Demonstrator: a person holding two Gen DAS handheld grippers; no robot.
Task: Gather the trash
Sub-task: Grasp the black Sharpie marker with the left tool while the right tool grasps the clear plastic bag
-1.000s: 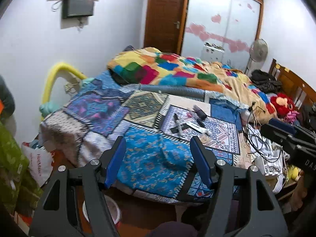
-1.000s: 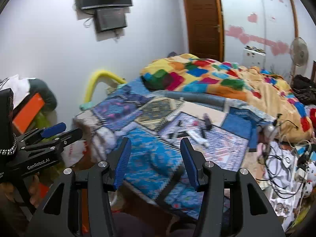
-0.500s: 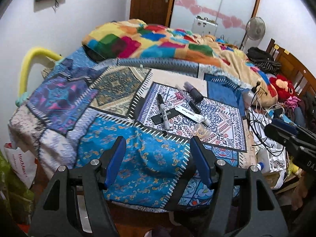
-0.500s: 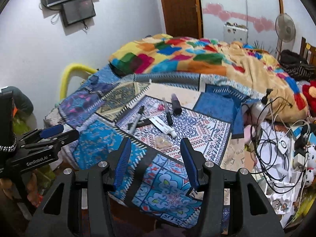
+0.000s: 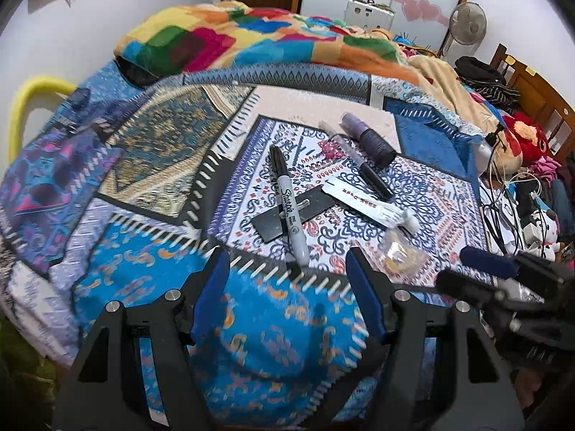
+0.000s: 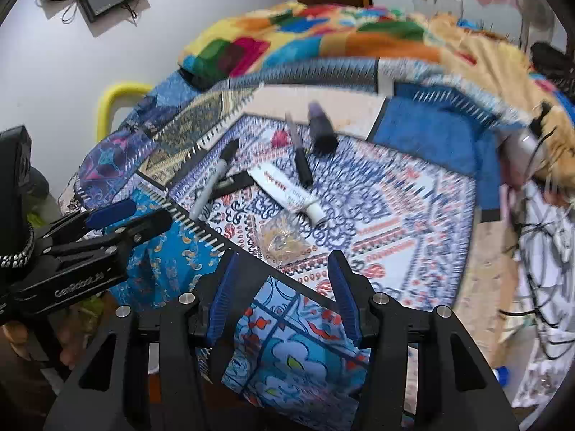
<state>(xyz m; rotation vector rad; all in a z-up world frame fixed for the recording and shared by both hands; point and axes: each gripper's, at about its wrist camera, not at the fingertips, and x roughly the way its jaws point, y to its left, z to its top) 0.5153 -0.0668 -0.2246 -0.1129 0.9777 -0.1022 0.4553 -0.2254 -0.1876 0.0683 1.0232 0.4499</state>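
Several small items lie on the patterned bedspread (image 5: 431, 194): a Sharpie marker (image 5: 289, 208) across a black card (image 5: 294, 212), a white tube (image 5: 370, 206), a black pen (image 5: 372, 177), a purple thread spool (image 5: 368, 138) and a crumpled clear wrapper (image 5: 399, 253). My left gripper (image 5: 287, 273) is open and empty, just short of the marker's near end. My right gripper (image 6: 282, 273) is open and empty, just short of the wrapper (image 6: 282, 240). The tube (image 6: 287, 194), marker (image 6: 212, 186) and spool (image 6: 320, 125) show in the right wrist view too.
A colourful blanket (image 5: 258, 43) is heaped at the far end of the bed. Cables and chargers (image 5: 510, 194) and plush toys (image 5: 524, 140) crowd the right side. A yellow foam tube (image 5: 25, 100) stands at the left. A fan (image 5: 467, 25) stands by the wardrobe.
Both grippers have moved forward and down toward the bed; the items on the spread are now much nearer. Both stay open.
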